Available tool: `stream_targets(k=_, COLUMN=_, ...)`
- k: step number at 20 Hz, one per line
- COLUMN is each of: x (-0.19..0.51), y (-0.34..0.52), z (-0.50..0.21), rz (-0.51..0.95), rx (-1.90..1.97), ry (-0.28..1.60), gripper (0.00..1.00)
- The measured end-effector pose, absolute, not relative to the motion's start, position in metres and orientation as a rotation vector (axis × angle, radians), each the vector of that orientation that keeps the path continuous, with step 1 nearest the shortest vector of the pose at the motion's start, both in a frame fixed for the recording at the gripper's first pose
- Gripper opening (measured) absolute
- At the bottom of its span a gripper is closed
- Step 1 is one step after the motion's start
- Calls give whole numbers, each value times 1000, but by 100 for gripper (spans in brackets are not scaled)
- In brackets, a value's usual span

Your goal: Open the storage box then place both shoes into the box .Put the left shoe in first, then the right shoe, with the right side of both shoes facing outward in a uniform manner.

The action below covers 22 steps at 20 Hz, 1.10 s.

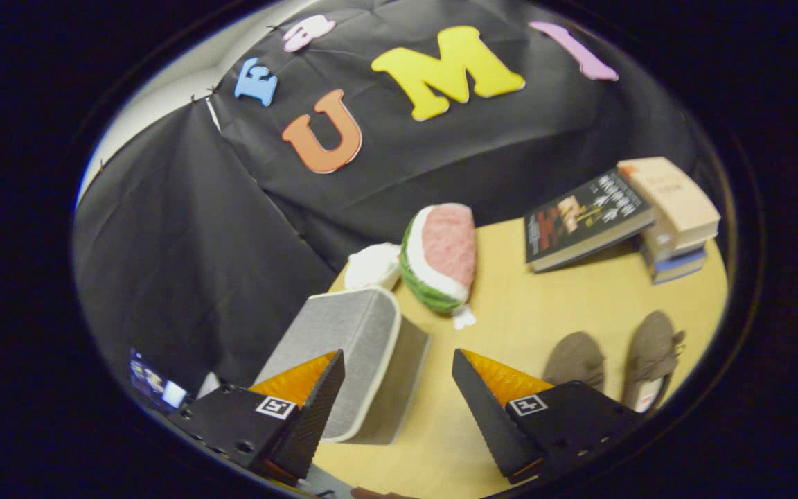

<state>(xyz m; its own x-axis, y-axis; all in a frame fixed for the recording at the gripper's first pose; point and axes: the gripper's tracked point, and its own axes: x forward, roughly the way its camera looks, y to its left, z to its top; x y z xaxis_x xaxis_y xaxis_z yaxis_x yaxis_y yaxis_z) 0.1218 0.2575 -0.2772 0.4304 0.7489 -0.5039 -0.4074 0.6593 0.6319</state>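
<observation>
A grey fabric storage box (357,346) with a cream rim stands on the yellow table (551,305), its lid closed as far as I can see. It sits just ahead of the left finger (316,409) and partly between the two fingers. My gripper (395,381) is open and holds nothing. Two grey-brown shoes lie side by side beyond the right finger (489,409): one shoe (575,360) nearer the fingers, the other shoe (652,353) further right, toes pointing away from me.
A plush watermelon slice (440,256) and a white soft object (373,267) lie behind the box. A dark book (586,218) leans on a stack of books (676,215) at the far right of the table. Bare tabletop lies between the box and the shoes.
</observation>
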Motion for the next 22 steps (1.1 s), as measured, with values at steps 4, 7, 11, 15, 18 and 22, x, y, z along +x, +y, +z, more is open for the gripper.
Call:
stream_targets(k=4, x=126, y=300, z=-311, rz=847, rx=650, ry=1032, gripper=95)
stream_targets(k=7, x=130, y=311, z=-330, rz=871, rx=779, ry=1133, gripper=95)
stream_targets(k=11, x=118, y=321, z=-329, rz=936, rx=924, ry=1218, gripper=93)
stream_targets(k=15, x=118, y=323, z=-324, rz=953, rx=984, ry=1251, gripper=68)
stream_targets(k=18, x=117, y=320, z=-317, rz=972, rx=936, ry=1226, gripper=40)
stream_targets(k=22, x=124, y=306, z=-301, rz=965, rx=930, ry=1198, gripper=1)
